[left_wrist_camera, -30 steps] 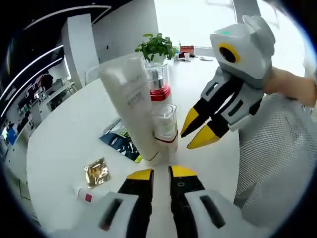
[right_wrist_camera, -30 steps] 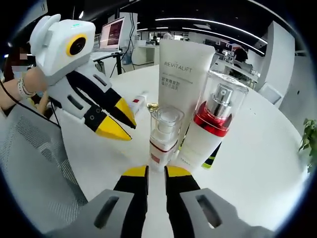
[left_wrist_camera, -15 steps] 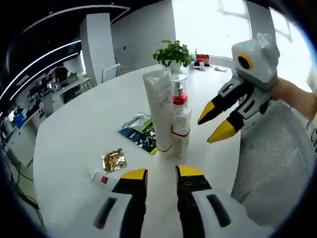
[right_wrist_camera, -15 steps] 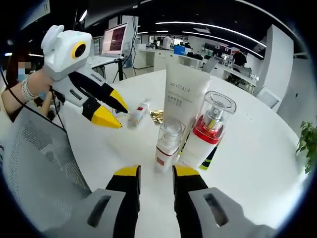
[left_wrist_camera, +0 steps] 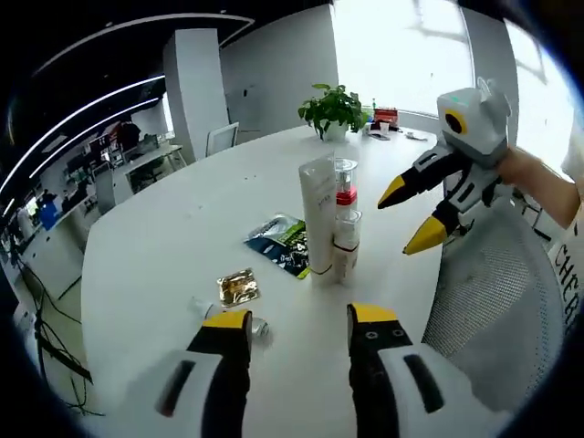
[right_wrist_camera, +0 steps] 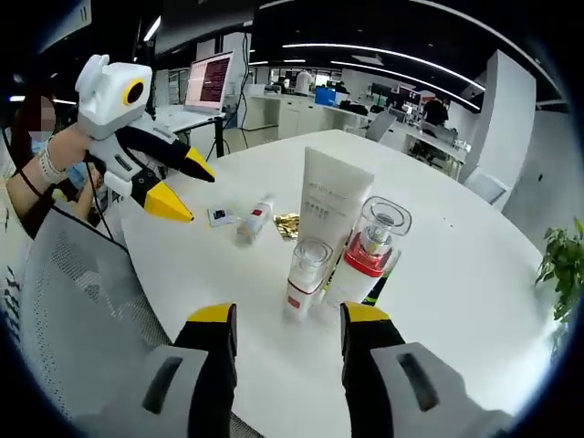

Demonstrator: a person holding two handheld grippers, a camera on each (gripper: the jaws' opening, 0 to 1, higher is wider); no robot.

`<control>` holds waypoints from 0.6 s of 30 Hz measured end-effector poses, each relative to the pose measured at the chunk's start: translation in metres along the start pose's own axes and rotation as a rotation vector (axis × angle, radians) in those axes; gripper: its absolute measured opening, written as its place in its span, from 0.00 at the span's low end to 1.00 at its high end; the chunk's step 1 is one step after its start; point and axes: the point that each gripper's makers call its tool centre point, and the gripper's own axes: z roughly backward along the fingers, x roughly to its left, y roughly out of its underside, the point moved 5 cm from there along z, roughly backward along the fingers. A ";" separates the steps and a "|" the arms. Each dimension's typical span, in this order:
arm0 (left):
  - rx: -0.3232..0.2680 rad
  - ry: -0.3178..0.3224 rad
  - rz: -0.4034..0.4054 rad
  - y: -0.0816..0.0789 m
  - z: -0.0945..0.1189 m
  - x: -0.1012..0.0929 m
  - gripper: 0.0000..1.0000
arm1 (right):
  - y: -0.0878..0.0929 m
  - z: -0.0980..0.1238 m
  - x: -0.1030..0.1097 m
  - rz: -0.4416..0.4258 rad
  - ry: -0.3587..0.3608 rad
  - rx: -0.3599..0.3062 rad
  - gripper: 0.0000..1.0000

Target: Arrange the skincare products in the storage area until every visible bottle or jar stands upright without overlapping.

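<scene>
From the left gripper view, going left to right across the round white worktop: a small sample tube lies flat near the edge, just beside the left gripper, whose yellow-tipped jaws stand spread with nothing between them. Next comes a gold foil sachet, lying flat, then a dark blue-green sachet flat behind the standing group. The white cream tube stands upright on its cap. Close against it on its right stand two pump bottles: a small clear-capped one in front and a taller one with a red collar behind. A potted plant sits at the far side. The right gripper hangs above the worktop edge, held in a hand, jaws apart and empty, near a mesh chair back.

In the right gripper view the left gripper is up at the left, open-jawed, well apart from the products. Below it on the worktop lie a small flat packet, the sample tube and the gold foil sachet. Then the upright cluster: small pump bottle, white cream tube and red-collared pump bottle, touching or very nearly so. The right gripper sits low in front of them, jaws spread wide, holding nothing.
</scene>
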 end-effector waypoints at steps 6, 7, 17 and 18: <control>-0.014 -0.028 0.023 -0.002 0.018 0.003 0.53 | -0.009 0.009 0.000 0.003 0.026 -0.015 0.63; -0.015 -0.038 0.029 -0.002 0.022 0.004 0.54 | -0.010 0.010 0.000 0.004 0.027 -0.018 0.64; -0.015 -0.044 0.047 0.007 0.043 0.008 0.75 | -0.019 0.016 0.001 0.008 0.043 -0.021 0.80; -0.010 -0.044 0.046 0.008 0.045 0.008 0.76 | -0.020 0.016 0.000 0.009 0.051 -0.023 0.81</control>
